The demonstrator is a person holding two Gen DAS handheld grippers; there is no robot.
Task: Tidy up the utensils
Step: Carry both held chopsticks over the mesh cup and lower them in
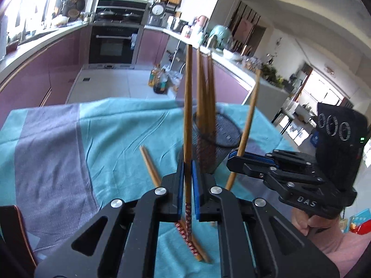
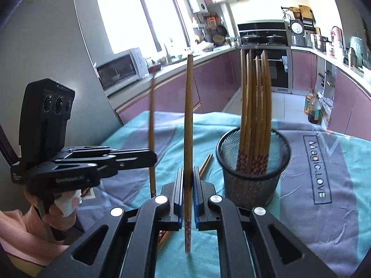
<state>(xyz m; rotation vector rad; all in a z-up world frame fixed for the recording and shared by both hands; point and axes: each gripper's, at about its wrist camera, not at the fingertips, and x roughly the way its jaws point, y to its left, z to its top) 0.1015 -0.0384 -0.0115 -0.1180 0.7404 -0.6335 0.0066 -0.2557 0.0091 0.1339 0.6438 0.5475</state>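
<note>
Sunlit kitchen: mauve cabinets [image 2: 208,81], black oven [image 1: 111,44], bright window [image 2: 139,11], pale floor tiles [image 1: 104,83].

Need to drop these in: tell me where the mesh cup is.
The mesh cup stands upright on the teal cloth, right of centre in the right wrist view, just right of the right gripper, already holding chopsticks.

Chopsticks [image 2: 255,115] stand in the mesh cup [image 2: 252,180] on the cloth [image 2: 324,220].

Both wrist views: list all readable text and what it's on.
"Magic.LOVE" – printed on the tablecloth, right wrist view.
"DAS" – on the right gripper body, left wrist view.
"GenRobot.AI" – on the left gripper body, somewhat blurred.
Small label at the left gripper's rear edge – too small to read.
Appliance markings in the kitchen – too blurred.
</note>
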